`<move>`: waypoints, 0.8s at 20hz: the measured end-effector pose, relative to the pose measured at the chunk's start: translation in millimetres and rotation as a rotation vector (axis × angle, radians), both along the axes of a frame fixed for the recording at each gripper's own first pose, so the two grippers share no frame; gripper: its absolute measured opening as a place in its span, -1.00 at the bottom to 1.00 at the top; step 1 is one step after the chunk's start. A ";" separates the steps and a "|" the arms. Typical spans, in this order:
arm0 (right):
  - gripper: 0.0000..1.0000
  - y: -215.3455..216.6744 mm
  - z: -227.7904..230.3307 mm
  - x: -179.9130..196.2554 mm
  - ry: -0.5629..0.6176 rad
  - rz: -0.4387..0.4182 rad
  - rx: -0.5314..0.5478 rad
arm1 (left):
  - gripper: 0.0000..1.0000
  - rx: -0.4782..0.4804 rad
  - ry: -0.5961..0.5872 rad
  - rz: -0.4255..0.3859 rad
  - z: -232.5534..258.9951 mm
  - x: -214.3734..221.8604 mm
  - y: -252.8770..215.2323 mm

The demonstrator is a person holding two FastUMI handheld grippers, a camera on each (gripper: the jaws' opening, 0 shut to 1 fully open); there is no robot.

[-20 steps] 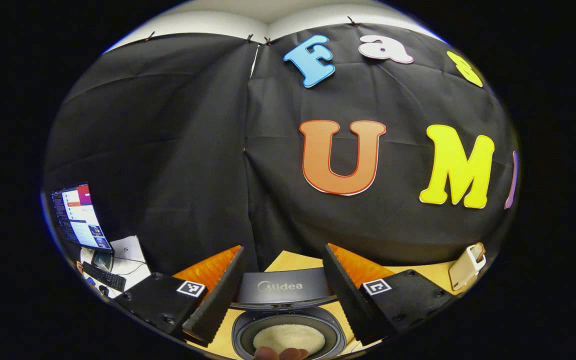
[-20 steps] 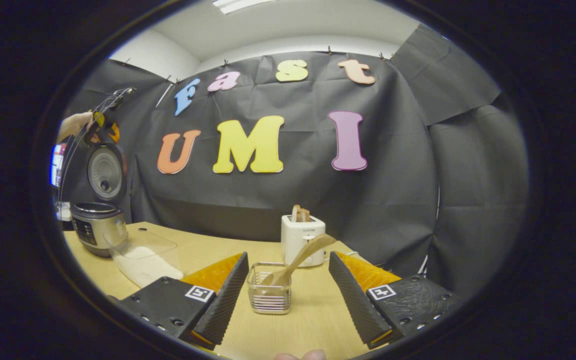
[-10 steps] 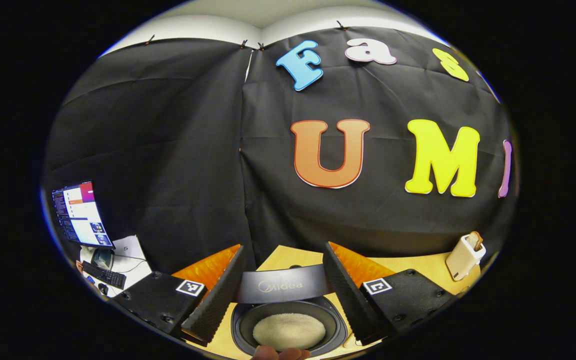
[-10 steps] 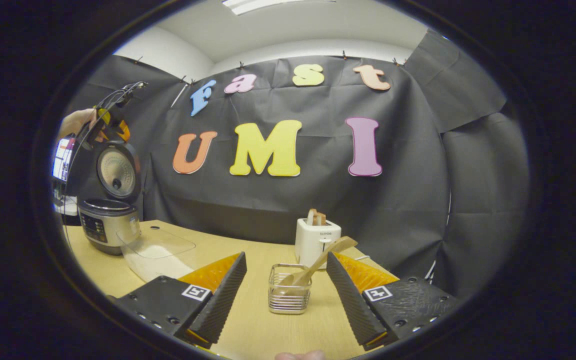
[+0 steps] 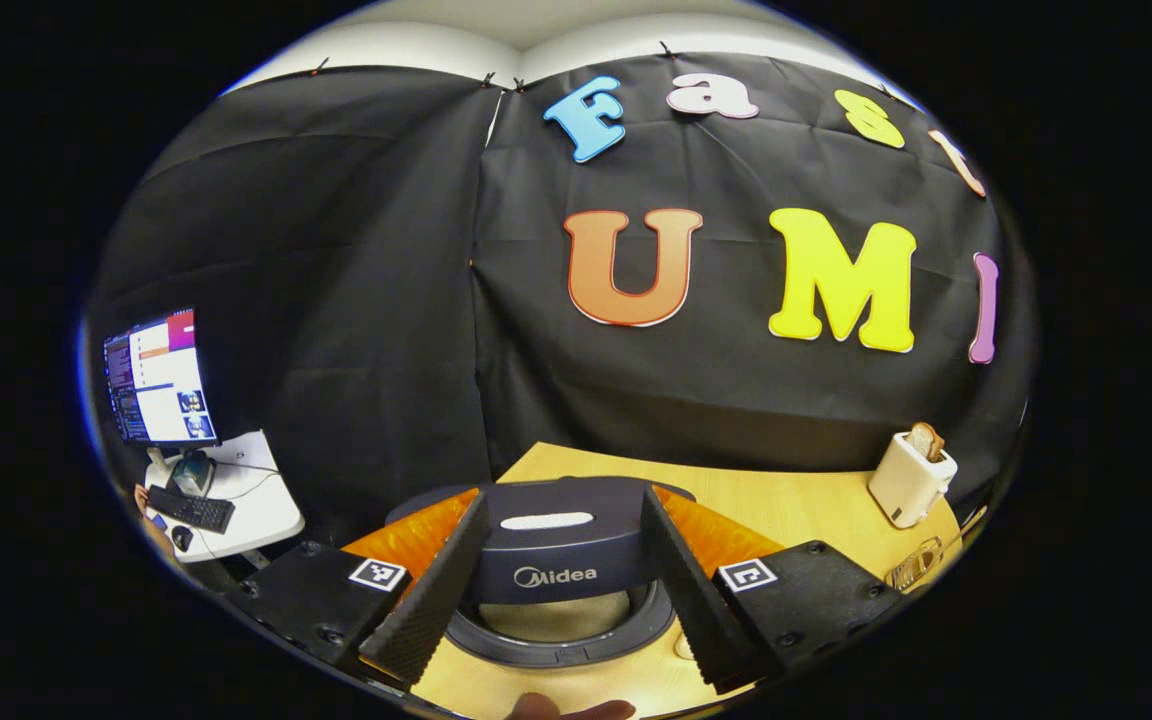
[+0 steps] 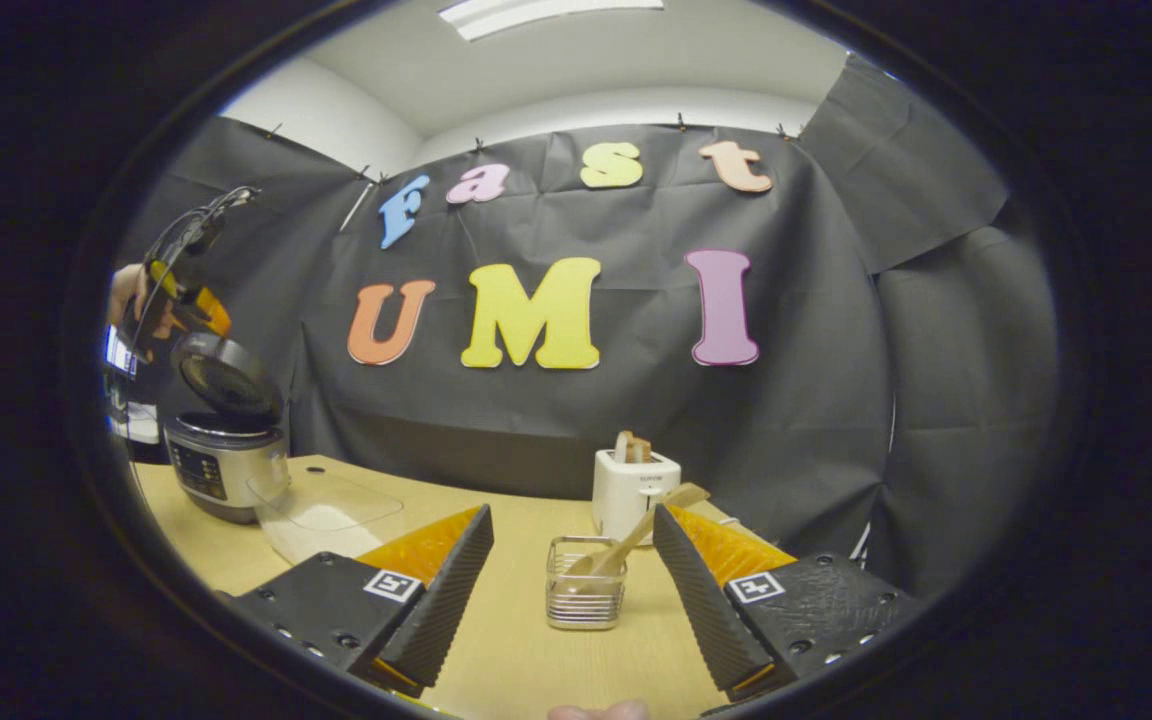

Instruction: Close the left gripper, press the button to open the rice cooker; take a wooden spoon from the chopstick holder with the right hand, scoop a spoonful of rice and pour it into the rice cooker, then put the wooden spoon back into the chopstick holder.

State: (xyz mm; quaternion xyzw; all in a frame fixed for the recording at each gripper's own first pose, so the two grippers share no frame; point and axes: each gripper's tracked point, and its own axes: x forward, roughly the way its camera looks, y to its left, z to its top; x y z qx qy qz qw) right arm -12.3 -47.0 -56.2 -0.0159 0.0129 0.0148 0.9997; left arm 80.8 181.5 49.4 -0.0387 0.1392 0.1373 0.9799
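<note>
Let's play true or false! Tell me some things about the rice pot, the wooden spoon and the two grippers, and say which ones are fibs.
1. The rice cooker lid is partly open, tilted over the pot. True.
2. The wooden spoon sits in the chopstick holder. True.
3. The right gripper is shut on the spoon. False: it is open, with the holder and spoon ahead of it, untouched.
4. The toaster is empty. False: bread sticks out of its top.
5. The left gripper is open, its fingers on either side of the lid. True.

Rice cooker (image 6: 224, 455) far left on table (image 6: 516, 660); chopstick holder (image 6: 585, 596) (wooden spoon (image 6: 633, 535) inside) apparently before toaster (image 6: 634, 488).
</note>
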 end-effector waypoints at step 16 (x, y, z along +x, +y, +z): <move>0.94 6.8 4.2 -15.4 -0.005 -0.010 -0.014 | 0.96 0.039 0.029 -0.038 -89.1 -28.6 -23.3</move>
